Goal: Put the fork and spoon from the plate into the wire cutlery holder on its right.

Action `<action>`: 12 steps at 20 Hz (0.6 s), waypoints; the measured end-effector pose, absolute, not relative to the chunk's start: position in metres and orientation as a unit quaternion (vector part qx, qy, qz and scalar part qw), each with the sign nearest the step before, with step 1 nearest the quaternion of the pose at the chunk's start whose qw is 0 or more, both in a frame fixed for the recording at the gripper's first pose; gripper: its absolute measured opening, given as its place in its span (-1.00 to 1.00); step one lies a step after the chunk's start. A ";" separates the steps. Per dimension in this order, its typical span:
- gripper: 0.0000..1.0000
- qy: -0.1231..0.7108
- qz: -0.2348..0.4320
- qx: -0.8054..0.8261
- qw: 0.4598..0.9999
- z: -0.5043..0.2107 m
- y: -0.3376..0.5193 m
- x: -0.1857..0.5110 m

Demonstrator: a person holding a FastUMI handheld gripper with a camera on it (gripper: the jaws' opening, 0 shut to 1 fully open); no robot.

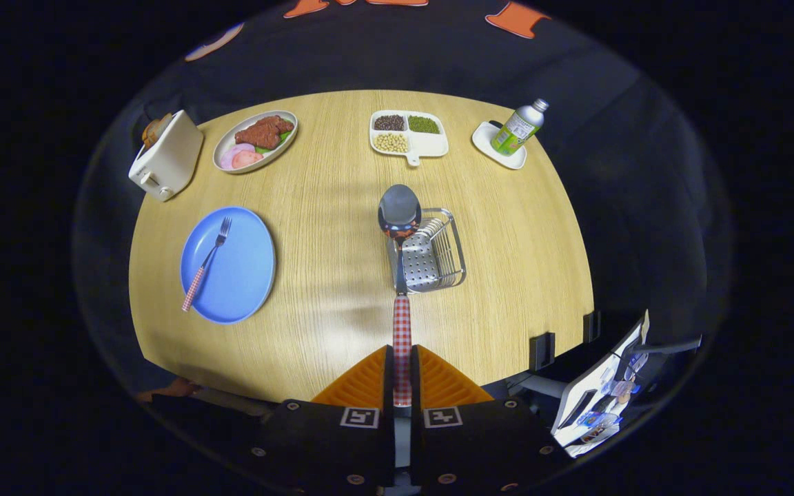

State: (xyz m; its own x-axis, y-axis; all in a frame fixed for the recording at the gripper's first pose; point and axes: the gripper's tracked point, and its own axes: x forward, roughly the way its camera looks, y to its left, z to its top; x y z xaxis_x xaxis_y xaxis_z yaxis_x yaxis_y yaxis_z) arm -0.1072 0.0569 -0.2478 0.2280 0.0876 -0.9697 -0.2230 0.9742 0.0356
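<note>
You've got the spoon pinched by its checked handle btwn both fingers of the gripper, long axis running straight ahead w/ bowl over the near-left rim of the wire holder; fork on blue plate, well left.

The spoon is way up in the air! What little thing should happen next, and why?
Probably lower the spoon toward the wire cutlery holder. The gripper has both fingers pressed on the spoon's checked handle, and its bowl hangs above the holder's near-left edge, so it seems lined up already. The fork lies on the blue plate and can wait.
</note>
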 end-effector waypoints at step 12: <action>-0.80 0.712 0.170 -0.105 0.673 -0.268 0.016 -0.089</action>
